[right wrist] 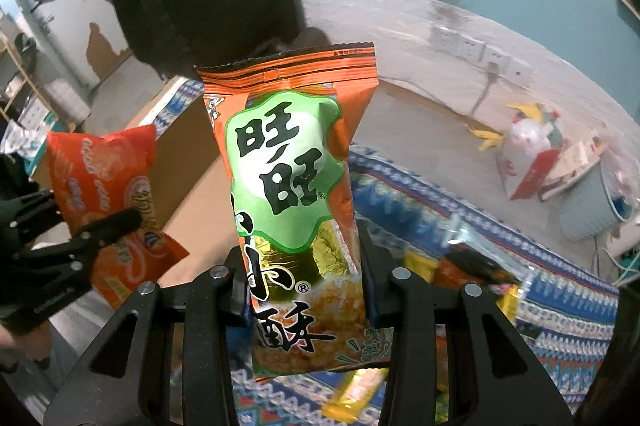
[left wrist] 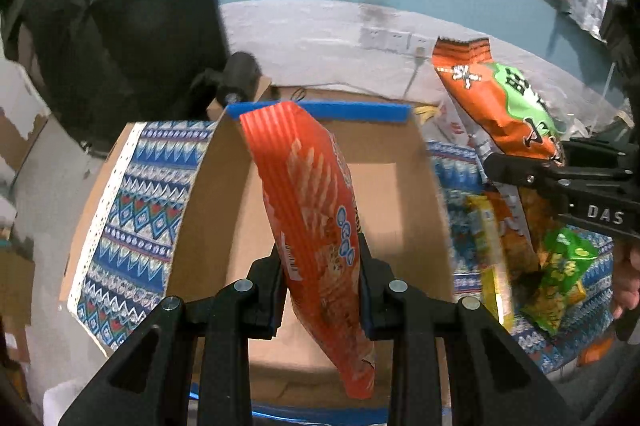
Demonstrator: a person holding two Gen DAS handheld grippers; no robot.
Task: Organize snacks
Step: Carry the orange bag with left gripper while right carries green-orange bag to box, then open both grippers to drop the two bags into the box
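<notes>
Left wrist view: the left claw [left wrist: 322, 282] points steeply down from the bottom of the frame, its two black fingers [left wrist: 267, 290] clamped on a red-orange crinkle-edged snack bag [left wrist: 308, 202]. The bag stands tilted between them, its top leaning to the upper left and its lower end hanging below the pads. Behind it, filling the middle of the frame, lies an open brown cardboard box with a blue rim strip [left wrist: 320, 108]; the bag hangs over the box's inside. The box sits on a blue patterned cloth [left wrist: 132, 202] that covers the worktop. At the right edge the right claw [left wrist: 520, 170] reaches in, gripping an orange-and-green foil snack bag [left wrist: 500, 98]. Below it, loose yellow and green snack packets [left wrist: 560, 278] lie on the cloth.

Right wrist view: the right claw [right wrist: 304, 278] also points steeply down, closed on the orange-and-green foil bag [right wrist: 288, 162], which stands nearly upright at frame centre, pinched at its lower half. At the left, the left claw [right wrist: 88, 226] holds the red-orange bag [right wrist: 104, 170] above the cardboard box [right wrist: 192, 186]. At lower right, blurred packets [right wrist: 472, 266] lie on the cloth [right wrist: 560, 298]. A light blue bin [right wrist: 588, 206] stands on the floor at right.
</notes>
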